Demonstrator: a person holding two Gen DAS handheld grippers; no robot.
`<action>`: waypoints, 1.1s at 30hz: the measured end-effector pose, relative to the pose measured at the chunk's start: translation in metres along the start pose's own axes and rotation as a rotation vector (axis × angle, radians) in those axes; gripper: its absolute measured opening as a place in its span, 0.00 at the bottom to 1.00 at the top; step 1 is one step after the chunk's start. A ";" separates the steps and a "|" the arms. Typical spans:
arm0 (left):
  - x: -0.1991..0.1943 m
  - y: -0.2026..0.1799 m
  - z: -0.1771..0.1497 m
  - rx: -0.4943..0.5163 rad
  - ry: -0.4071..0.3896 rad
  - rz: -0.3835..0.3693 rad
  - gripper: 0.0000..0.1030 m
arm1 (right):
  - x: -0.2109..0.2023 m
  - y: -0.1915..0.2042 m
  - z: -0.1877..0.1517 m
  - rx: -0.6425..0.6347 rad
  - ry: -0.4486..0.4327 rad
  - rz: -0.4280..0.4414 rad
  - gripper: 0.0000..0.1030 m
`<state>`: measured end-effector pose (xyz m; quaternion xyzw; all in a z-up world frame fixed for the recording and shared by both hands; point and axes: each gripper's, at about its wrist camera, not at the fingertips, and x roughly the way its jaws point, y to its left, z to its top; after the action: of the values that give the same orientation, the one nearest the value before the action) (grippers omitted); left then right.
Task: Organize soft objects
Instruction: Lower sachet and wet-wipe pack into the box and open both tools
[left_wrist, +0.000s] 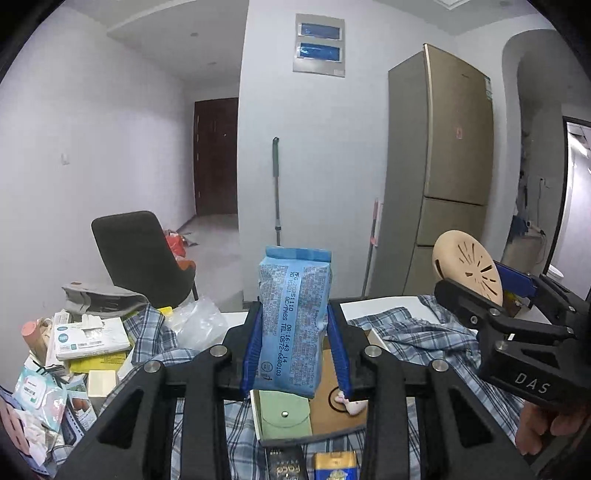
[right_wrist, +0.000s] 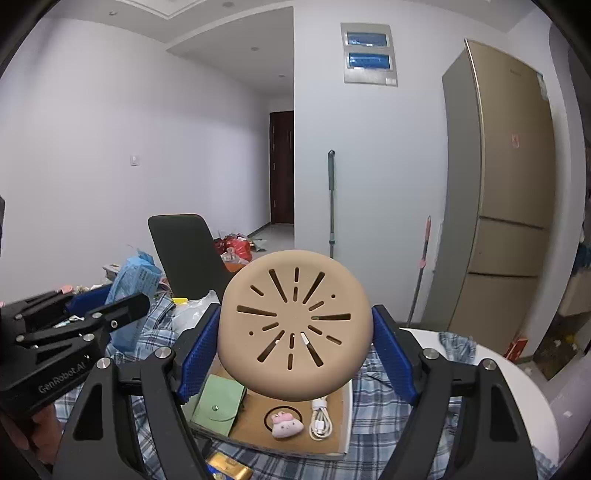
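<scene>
While both things are held up over the box (right_wrist: 334, 448), the blue pack (left_wrist: 293, 325) is clamped by the left gripper (left_wrist: 295, 354) and the tan disc (right_wrist: 294, 326) by the right gripper (right_wrist: 294, 354). Squishy stuff, so either could get squeezed out and dropped.

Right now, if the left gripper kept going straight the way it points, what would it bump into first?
Probably nothing close. The left gripper, shut on the blue tissue pack, points over the table edge toward the white wall and mop handle; depth is uncertain.
</scene>
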<state>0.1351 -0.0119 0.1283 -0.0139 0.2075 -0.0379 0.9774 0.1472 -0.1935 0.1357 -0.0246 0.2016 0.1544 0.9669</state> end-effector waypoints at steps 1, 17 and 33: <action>0.004 0.001 -0.001 -0.005 0.003 0.002 0.35 | 0.005 -0.002 -0.002 0.007 0.006 0.000 0.76; 0.113 0.017 -0.080 -0.027 0.297 0.007 0.35 | 0.112 -0.027 -0.090 0.040 0.331 0.032 0.76; 0.161 0.012 -0.123 0.008 0.434 -0.050 0.35 | 0.152 -0.034 -0.133 0.058 0.487 0.035 0.76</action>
<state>0.2321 -0.0139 -0.0497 -0.0066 0.4123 -0.0650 0.9087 0.2389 -0.1962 -0.0470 -0.0298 0.4333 0.1551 0.8873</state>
